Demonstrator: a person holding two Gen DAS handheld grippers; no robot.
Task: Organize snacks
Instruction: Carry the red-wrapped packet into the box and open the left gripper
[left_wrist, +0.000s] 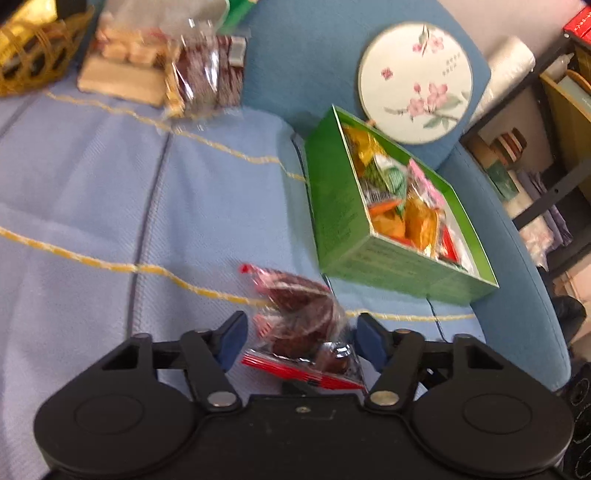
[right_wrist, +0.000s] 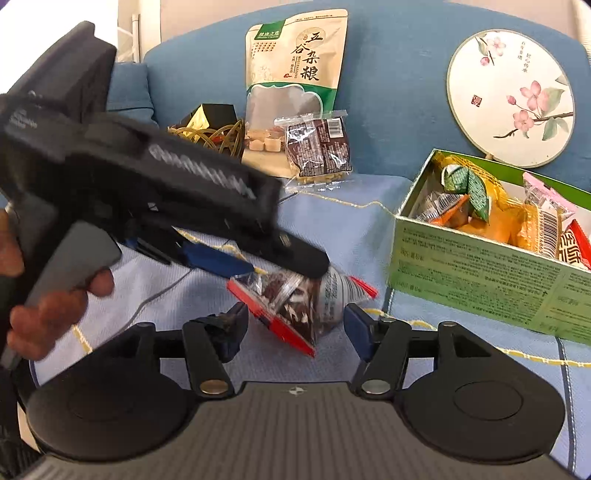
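A snack pack (left_wrist: 299, 325) with red ends and dark pieces inside lies on the light blue sofa cover (left_wrist: 110, 192), near the green box (left_wrist: 354, 236). The left tool (left_wrist: 301, 338) stands open around the pack, and its blue pads do not press on it. The right tool (right_wrist: 293, 326) is also wide open, with the pack (right_wrist: 299, 299) just in front between its fingers and not gripped. The box is full of wrapped snacks and sits to the right, below a round fan (right_wrist: 511, 98).
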